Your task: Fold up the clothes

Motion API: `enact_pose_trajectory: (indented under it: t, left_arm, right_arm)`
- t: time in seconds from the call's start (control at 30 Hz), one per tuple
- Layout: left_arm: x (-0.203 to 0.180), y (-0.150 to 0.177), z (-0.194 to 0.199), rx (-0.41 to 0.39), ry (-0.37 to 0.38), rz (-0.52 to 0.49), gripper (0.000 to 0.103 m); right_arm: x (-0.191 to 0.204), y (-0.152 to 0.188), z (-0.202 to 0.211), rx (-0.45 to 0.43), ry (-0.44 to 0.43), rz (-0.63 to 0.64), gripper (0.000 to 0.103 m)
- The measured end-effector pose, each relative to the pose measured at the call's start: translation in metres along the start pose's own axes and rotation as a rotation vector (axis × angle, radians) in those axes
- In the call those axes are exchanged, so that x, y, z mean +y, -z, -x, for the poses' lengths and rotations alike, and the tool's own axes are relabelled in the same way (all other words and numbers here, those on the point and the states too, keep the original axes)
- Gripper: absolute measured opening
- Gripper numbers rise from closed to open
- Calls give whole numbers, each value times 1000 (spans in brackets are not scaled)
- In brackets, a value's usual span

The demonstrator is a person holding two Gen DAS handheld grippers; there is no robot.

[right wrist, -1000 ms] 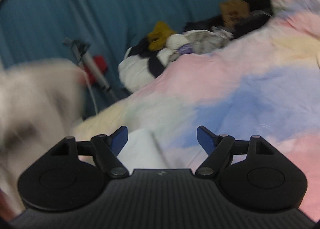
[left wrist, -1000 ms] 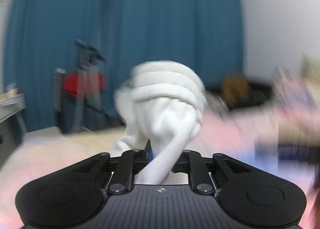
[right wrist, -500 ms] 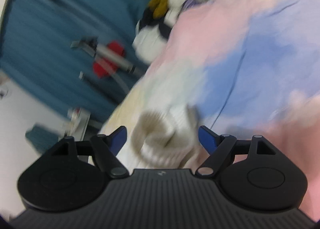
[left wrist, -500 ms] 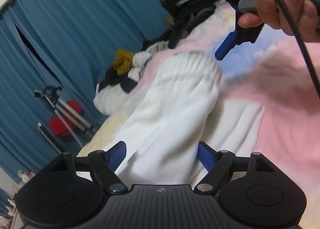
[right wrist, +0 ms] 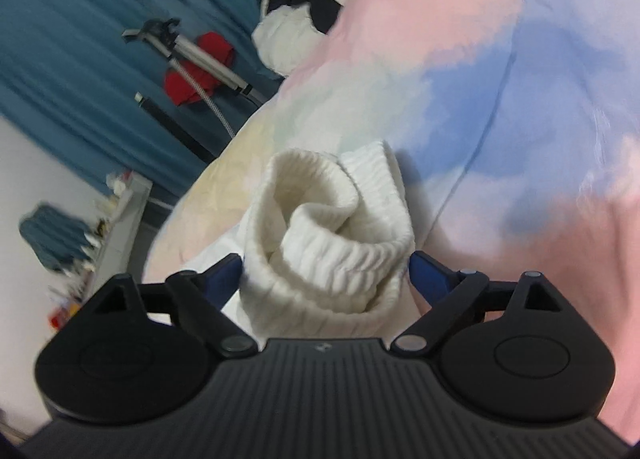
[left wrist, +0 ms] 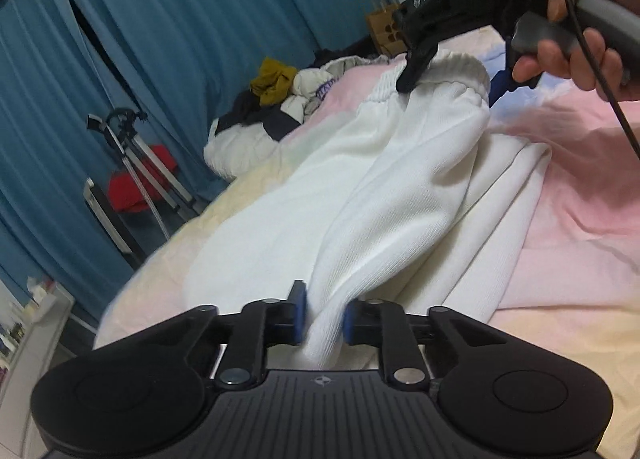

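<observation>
Blue curtains back your left view, with a pastel bedspread filling the lower right. Your left gripper is clenched on one end of the white garment, which stretches toward one o'clock, where your right hand has brought its tool over the ribbed cuff. A heap of other clothes lies at eleven o'clock. No basket or box shows, so nothing is contained.

From your right view, the right gripper is spread wide around the cuff, not yet pinching; bedspread runs to two o'clock. If you close now on the bunched roll you may catch only one layer, and pulling could twist the fold or drag cloth from the left grip.
</observation>
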State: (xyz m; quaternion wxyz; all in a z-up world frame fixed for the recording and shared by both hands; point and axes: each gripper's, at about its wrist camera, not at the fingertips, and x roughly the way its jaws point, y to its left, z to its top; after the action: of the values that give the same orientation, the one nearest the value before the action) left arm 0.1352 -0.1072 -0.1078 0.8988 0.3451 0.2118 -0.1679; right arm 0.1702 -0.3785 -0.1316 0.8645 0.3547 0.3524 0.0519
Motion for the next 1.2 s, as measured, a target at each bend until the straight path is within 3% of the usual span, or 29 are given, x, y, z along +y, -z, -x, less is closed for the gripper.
enact_pose_trajectory:
  t: [0.1, 0.17, 0.2, 0.23, 0.3, 0.43, 0.53, 0.63, 0.7, 0.8, 0.83, 0.87, 0.97, 1.07, 1.17, 1.2]
  left_arm:
    - [1, 4, 8, -10, 12, 7, 15]
    - [-4, 8, 25, -22, 26, 12, 14]
    - [-5, 10, 32, -27, 36, 16, 14]
    - [-6, 13, 39, -32, 48, 21, 13]
    - [-3, 17, 50, -41, 78, 34, 13]
    - [-3, 19, 50, -11, 162, 70, 16]
    - [3, 21, 51, 9, 195, 127, 19]
    - [24, 21, 54, 13, 243, 242, 25]
    - [42, 23, 58, 14, 281, 344, 36]
    - [70, 29, 70, -18, 329, 505, 63]
    - [81, 32, 75, -35, 343, 573, 75]
    - [92, 36, 77, -51, 353, 640, 84]
    - [126, 52, 77, -75, 357, 847, 92]
    - [146, 71, 56, 16, 323, 1013, 93]
    - [154, 89, 31, 129, 304, 1117, 93]
    - [155, 93, 25, 156, 308, 1143, 93]
  right_arm:
    - [10, 9, 4, -88, 48, 82, 83]
    - [16, 13, 11, -138, 57, 118, 59]
    - [19, 14, 16, -162, 50, 131, 57]
    - [21, 14, 24, -186, 27, 135, 46]
    - [20, 14, 35, -214, -6, 116, 43]
    - [-1, 17, 29, -188, 55, 49, 43]
    - [-21, 22, 15, -126, 99, -11, 49]
    - [-30, 20, 21, -99, 40, -86, 54]
    - [-28, 19, 27, -81, 11, -107, 59]
    - [-22, 20, 33, -55, 18, -102, 74]
    - [-19, 21, 33, -39, 21, -94, 85]
    - [-17, 23, 33, -24, 24, -86, 86]
    - [-9, 30, 23, 50, 31, -52, 85]
    - [-4, 37, 7, 85, 82, 1, 87]
    - [-9, 39, -10, 95, 87, 7, 103]
    - [-11, 39, -16, 97, 74, 0, 103]
